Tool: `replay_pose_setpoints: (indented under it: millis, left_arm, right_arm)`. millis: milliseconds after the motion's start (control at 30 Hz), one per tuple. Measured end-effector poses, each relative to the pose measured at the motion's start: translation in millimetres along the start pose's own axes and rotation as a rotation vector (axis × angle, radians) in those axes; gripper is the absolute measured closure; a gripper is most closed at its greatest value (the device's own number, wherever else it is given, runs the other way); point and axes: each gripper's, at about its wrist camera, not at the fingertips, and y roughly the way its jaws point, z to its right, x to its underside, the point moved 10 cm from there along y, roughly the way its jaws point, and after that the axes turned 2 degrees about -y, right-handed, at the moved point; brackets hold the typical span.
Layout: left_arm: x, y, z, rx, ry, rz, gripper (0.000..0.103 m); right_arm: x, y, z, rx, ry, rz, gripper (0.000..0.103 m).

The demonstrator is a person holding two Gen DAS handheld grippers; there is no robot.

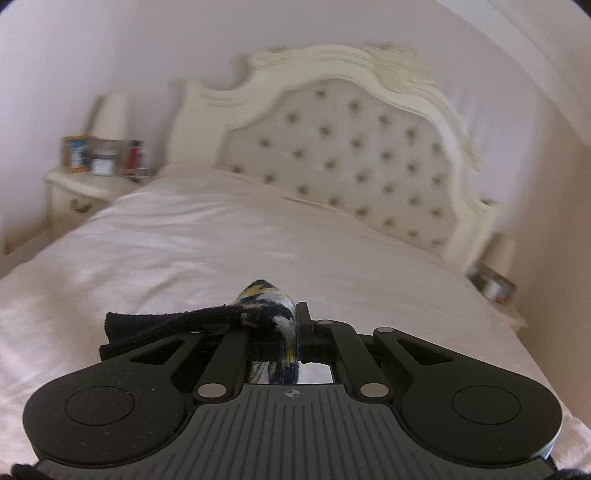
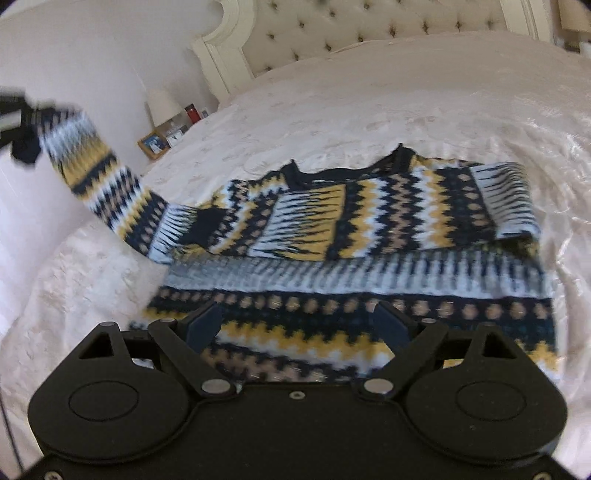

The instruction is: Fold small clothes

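My right claw (image 2: 295,328) is sitting nearest the lens, its jaws standing spread wide with nothing pinched, and it is hovering just above the lower hem of the sweater (image 2: 369,258). Beyond it the bed (image 2: 369,103) is stretching away under a pale, shiny cover toward the tufted headboard (image 2: 332,33). The sweater, knitted in navy, yellow, white and tan bands, is lying flat across the middle of the bed, collar toward the headboard end, one sleeve folded in over its chest. The other sleeve (image 2: 107,188) is rising off the cover toward the bed's left edge, and my left claw (image 1: 295,317) is pinching its dark cuff (image 1: 166,325), jaws pressed together on the knit. A nightstand (image 1: 77,188) with framed photos is standing by the headboard.
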Motion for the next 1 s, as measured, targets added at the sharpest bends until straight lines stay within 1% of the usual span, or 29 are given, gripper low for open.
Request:
replay_pose_setpoints:
  millis: [100,200,367,500,600,667,833,867,900,933,967,1000]
  left_arm:
    - [19,19,36,0.059,0.018,-0.029,0.099]
    - [41,41,65,0.095,0.042,-0.066,0.099]
    - [93,82,107,0.137,0.067,-0.154,0.099]
    - [141,113,131,0.168,0.072,-0.238,0.098]
    - [175,131,149,0.187,0.106,-0.297,0.098]
    - [194,137,158,0.201,0.13,-0.328,0.098]
    - [241,150,175,0.227,0.192,-0.405,0.097]
    - [248,153,179,0.234,0.205,-0.424,0.093]
    - [256,153,183,0.25,0.217,-0.448,0.081]
    - [264,153,188,0.278,0.227,-0.476,0.072]
    - [271,154,192,0.297,0.236,-0.501,0.056]
    - [276,154,194,0.306,0.249,-0.519,0.049]
  right_arm:
    - [5,-3,13,0.031,-0.029,0.019,0.013]
    - [7,-9,28,0.059,-0.025,0.055,0.013]
    - [7,-13,47,0.051,0.001,0.085,0.013]
    - [3,-21,58,0.071,-0.035,0.109,0.013]
    - [-1,-26,66,0.059,0.002,0.121,0.013]
    - [-3,-29,70,0.057,0.022,0.126,0.013]
    - [-4,-29,72,0.069,0.019,0.126,0.013]
    - [-3,-28,72,0.068,0.021,0.123,0.013]
    - [-3,-27,72,0.066,0.021,0.118,0.013]
    - [-1,-27,72,0.065,0.018,0.115,0.013]
    - [-1,-26,72,0.065,0.015,0.112,0.013]
    - [0,-26,71,0.067,0.012,0.11,0.013]
